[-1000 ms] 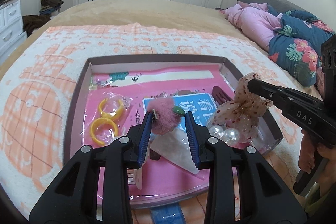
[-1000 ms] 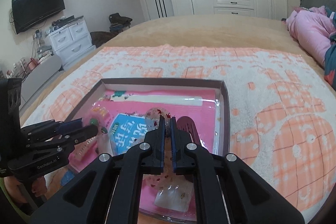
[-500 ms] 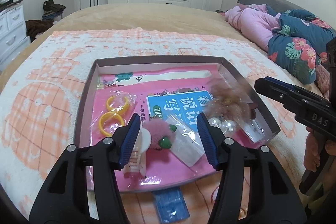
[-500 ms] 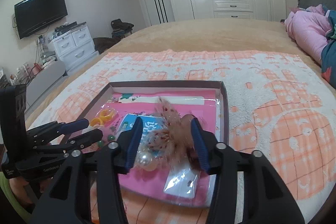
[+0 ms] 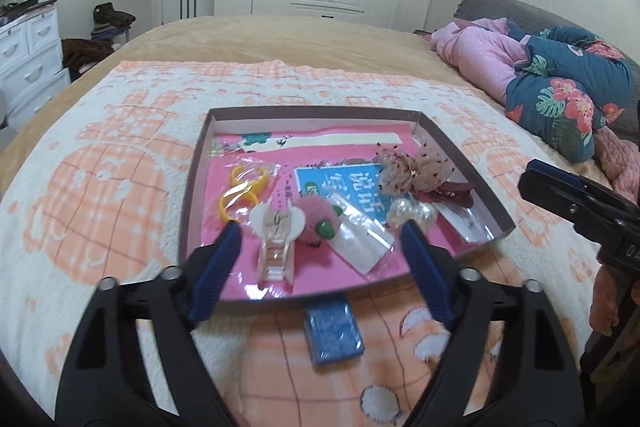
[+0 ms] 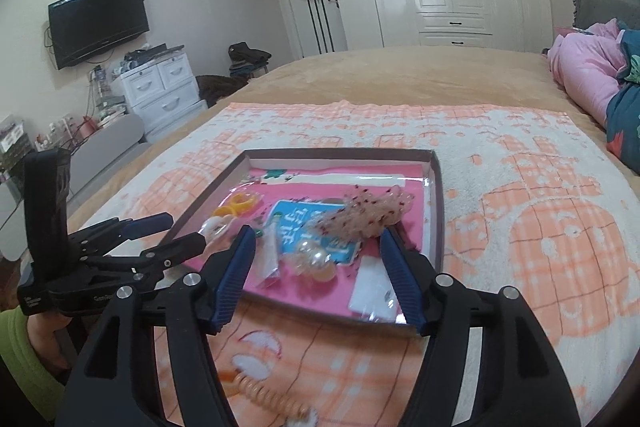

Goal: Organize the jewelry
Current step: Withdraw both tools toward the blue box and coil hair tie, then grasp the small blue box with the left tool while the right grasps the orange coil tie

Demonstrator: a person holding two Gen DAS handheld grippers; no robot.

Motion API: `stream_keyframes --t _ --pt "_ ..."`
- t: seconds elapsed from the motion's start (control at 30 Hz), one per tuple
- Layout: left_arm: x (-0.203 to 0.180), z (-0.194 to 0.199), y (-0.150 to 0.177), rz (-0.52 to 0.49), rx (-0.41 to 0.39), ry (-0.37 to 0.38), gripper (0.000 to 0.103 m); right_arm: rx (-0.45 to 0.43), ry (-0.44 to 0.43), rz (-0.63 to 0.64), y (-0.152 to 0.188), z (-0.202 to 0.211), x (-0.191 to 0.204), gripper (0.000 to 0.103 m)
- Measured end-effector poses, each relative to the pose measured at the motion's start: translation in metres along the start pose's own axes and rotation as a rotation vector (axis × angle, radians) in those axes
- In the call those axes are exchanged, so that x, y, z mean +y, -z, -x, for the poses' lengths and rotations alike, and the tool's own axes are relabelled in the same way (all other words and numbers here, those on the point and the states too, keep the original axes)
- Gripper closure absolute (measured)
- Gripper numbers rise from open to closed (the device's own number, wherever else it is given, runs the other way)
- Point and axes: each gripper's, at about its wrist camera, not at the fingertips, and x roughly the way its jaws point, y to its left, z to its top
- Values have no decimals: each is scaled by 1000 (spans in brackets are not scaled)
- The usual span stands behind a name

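A shallow brown-rimmed tray [image 5: 194,183] [image 6: 437,211] with a pink lining lies on the bed. In it lie yellow rings in a bag [image 5: 240,191], a white hair claw [image 5: 276,243], a pink pompom [image 5: 314,223], a tulle bow with pearls [image 5: 412,175] [image 6: 372,215] and clear bags [image 5: 362,247]. My left gripper [image 5: 320,263] is open and empty above the tray's near edge. My right gripper [image 6: 316,271] is open and empty over the tray's near edge; it also shows at the right of the left wrist view [image 5: 576,199].
A small blue packet [image 5: 334,331] lies on the orange-and-white blanket [image 5: 100,187] just in front of the tray. A coiled peach hair tie [image 6: 264,395] lies near the front edge. Pink and floral bedding [image 5: 552,83] is piled at the right.
My left gripper let go of the pink pompom and my right let go of the tulle bow; both opened wide and drew back. Both items now lie in the tray.
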Motion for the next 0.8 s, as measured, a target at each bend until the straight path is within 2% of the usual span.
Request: stream_keyframes --t 0.1,0.2,0.5,0.8 --pt "1 5 6 -8 5 -5 26 9 -8 23 7 6 9 40" --pt "4 10 12 -6 11 -8 21 25 0 63 16 10 18 40" --pt "6 14 28 -10 44 -11 21 90 -3 111 50 21 29 40" --pt "3 7 46 -27 103 -18 21 180 -4 193 76 13 42 40"
